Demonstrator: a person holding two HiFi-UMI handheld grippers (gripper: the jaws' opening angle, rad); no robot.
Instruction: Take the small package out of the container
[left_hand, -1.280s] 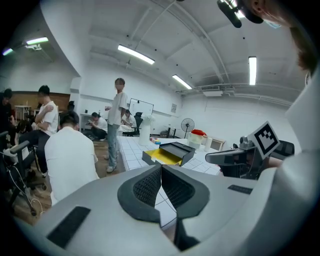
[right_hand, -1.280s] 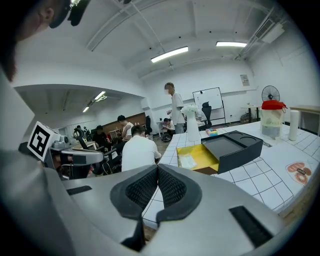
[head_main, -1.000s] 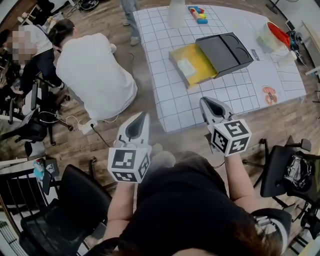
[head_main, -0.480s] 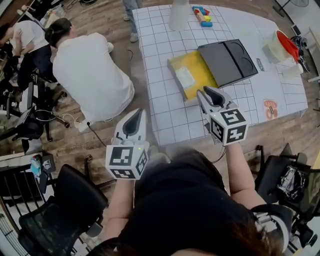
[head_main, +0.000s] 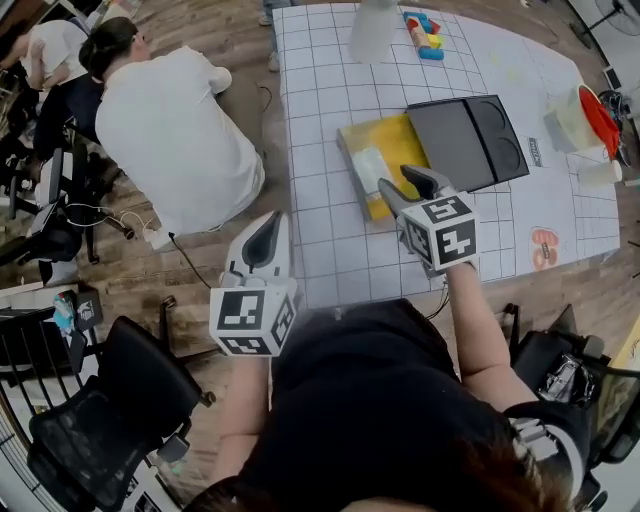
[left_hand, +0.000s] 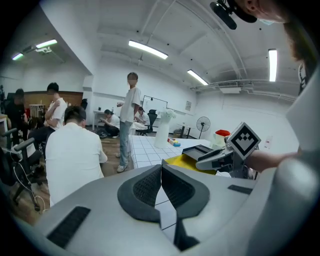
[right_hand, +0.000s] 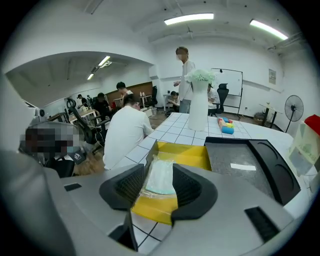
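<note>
A yellow open container lies on the white gridded table, with its black lid hinged open to the right. The small clear package with pale green contents lies inside it. My right gripper hovers over the container's near edge. Its jaws have just been opening and stand open, with nothing pressed between them. In the right gripper view the package shows through the gap, lying in the container. My left gripper is shut and empty, short of the table's left edge.
A person in a white shirt crouches left of the table. A white vase, coloured blocks and a red-lidded tub stand at the far side. Office chairs flank me.
Both grippers have moved forward toward the table. The right one has come over the yellow container's near edge and its jaws have opened from shut. The left stays shut.
</note>
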